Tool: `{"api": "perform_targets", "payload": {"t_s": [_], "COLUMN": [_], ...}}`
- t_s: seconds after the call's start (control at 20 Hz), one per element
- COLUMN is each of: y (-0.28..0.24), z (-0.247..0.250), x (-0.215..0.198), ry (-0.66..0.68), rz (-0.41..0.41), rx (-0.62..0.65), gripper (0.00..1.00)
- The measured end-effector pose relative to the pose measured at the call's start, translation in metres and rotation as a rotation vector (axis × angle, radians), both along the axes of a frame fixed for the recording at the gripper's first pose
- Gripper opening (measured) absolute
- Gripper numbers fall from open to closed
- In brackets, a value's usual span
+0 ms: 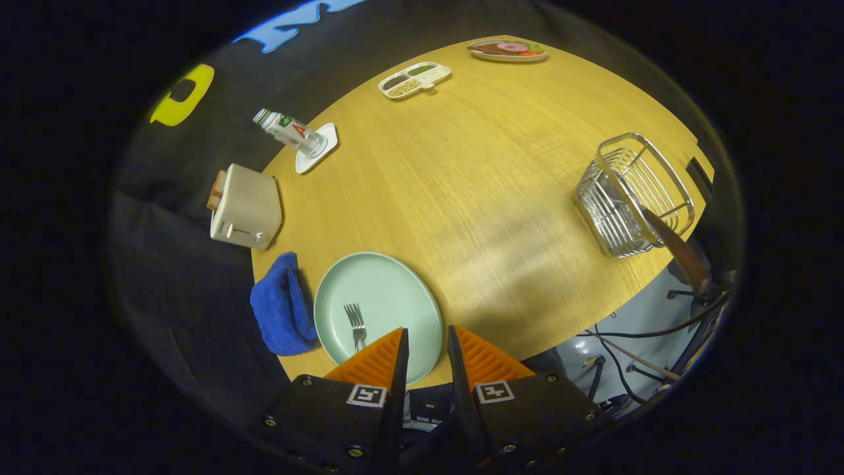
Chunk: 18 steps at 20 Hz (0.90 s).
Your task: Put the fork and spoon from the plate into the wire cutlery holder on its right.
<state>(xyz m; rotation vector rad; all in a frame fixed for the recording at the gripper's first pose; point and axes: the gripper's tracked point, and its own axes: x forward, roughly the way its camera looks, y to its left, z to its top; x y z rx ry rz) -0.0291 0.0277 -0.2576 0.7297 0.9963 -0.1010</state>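
Fork lies on the pale green plate, tines pointing away, just ahead of the left finger. A wooden-handled utensil, likely the spoon, already leans in the wire cutlery holder, well apart across the table. The gripper hovers above the plate's near rim, fingers slightly parted and holding nothing. Best to open wider, descend, and straddle the handle crosswise.

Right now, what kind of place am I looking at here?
Probably a mock dining or kitchen table in a recording booth: a wooden table with a toaster, a plate holding a fork, and a wire cutlery holder. The gripper hovers open.
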Motion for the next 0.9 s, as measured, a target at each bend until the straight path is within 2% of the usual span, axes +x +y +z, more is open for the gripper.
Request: {"api": "perform_targets", "payload": {"t_s": [0.7,0.9], "y": [0.110,0.128], "z": [-0.034,-0.045], "x": [0.010,0.010], "ry": [0.106,0.142], "rz": [0.291,0.348], "rx": [-0.005,0.001], "gripper": [0.35,0.35]}}
